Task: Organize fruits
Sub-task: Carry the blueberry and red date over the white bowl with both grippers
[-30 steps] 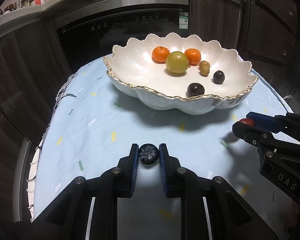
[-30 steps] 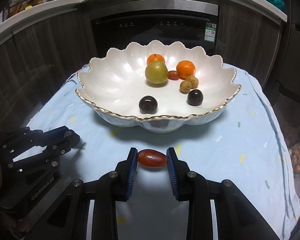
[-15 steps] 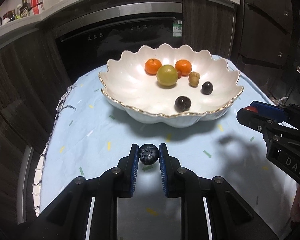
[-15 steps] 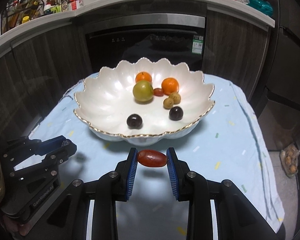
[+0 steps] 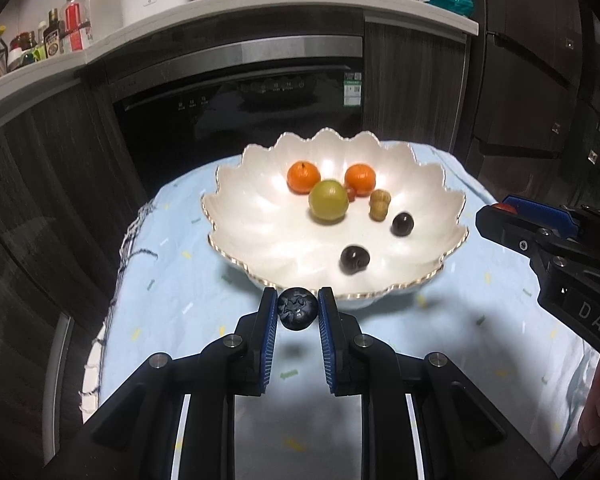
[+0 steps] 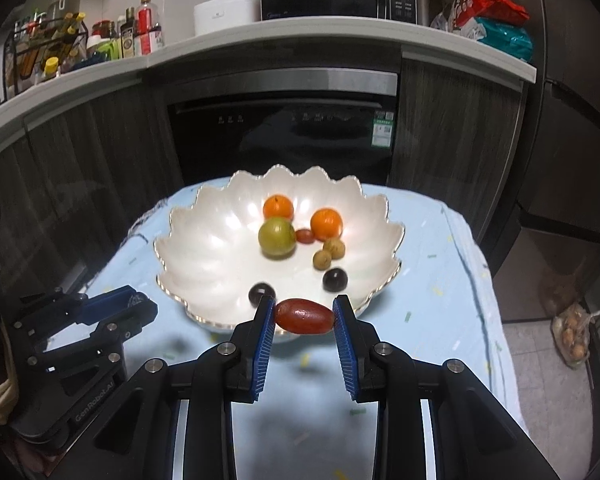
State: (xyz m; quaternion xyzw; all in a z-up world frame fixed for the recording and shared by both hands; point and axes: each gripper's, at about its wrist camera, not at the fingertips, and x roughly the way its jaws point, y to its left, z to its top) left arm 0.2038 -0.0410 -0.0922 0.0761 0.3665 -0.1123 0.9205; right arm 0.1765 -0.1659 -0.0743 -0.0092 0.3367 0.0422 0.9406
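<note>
Jaws of both grippers are clamped on fruit above the blue-clothed counter point(image 5: 204, 288): the left gripper point(image 5: 298, 314) pinches a blueberry point(image 5: 297, 308), the right gripper point(image 6: 304, 316) a red grape tomato point(image 6: 304, 316). At 12 o'clock from each stands the scalloped white bowl point(image 6: 204, 248). It holds a green fruit point(image 5: 328, 201), two tangerines point(image 5: 303, 176) behind it, two small tan fruits point(image 6: 329, 253) and two dark cherries point(image 5: 354, 259). Only the right wrist view shows the small red tomato point(image 6: 304, 236) in the bowl clearly; the left view shows just a sliver. Each view catches the other gripper at its edge, the right at 3 o'clock, the left at 8 o'clock.
</note>
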